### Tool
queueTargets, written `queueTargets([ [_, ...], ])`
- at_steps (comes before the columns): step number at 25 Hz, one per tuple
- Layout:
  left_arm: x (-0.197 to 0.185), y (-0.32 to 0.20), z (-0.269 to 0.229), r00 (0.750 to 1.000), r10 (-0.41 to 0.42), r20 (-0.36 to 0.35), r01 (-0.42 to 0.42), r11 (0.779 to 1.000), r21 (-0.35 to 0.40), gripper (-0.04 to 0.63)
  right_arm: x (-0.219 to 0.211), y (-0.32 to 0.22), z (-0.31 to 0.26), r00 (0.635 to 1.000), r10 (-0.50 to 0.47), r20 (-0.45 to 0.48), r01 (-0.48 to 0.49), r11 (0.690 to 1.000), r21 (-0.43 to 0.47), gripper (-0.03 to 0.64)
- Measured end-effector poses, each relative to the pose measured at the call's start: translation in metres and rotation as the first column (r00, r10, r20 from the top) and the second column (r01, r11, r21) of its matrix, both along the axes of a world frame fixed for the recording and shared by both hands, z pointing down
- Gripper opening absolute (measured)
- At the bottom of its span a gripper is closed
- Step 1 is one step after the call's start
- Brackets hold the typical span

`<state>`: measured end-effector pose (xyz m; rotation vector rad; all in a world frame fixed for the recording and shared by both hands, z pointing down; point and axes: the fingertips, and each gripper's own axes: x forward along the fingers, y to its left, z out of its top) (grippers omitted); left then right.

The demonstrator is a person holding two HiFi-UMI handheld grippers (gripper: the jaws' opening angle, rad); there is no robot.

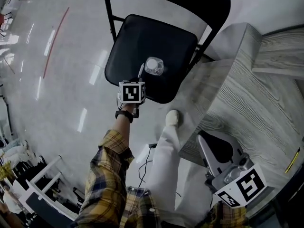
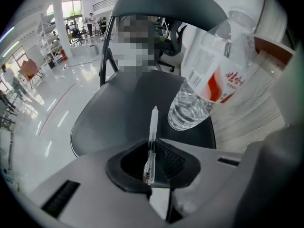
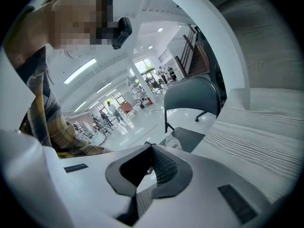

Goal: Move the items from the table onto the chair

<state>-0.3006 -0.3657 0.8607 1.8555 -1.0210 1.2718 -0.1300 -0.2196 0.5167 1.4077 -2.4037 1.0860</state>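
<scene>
A black folding chair (image 1: pixel 133 46) stands on the floor left of the grey wood-grain table (image 1: pixel 247 94). A clear water bottle (image 1: pixel 154 66) with a red and white label (image 2: pixel 209 75) stands on the chair's seat (image 2: pixel 114 113). Just above the seat's front edge, my left gripper (image 1: pixel 135 82) points steeply down and is shut on a thin clear pen (image 2: pixel 152 137), whose tip sticks out past the jaws beside the bottle. Over the table's near corner my right gripper (image 1: pixel 205 137) is shut with nothing in it (image 3: pixel 151 163).
A yellow pencil (image 1: pixel 292 160) lies on the table at the far right. The person's white-trousered leg and shoe (image 1: pixel 172 118) stand between chair and table. A cable (image 1: pixel 145 163) trails on the shiny floor. Shelving (image 1: pixel 42 184) stands at the lower left.
</scene>
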Motion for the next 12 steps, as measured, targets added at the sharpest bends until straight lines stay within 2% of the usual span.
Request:
queueTargets([
  [5, 0.006, -0.002, 0.019, 1.000, -0.014, 0.007, 0.014, 0.999, -0.031, 0.052, -0.009, 0.002, 0.003, 0.999, -0.033, 0.010, 0.033, 0.999, -0.008, 0.018],
  [12, 0.009, -0.001, 0.024, 0.998, 0.003, 0.055, 0.000, 0.998, -0.065, 0.069, 0.001, 0.002, 0.004, 0.999, -0.008, 0.031, 0.009, 1.000, -0.022, 0.018],
])
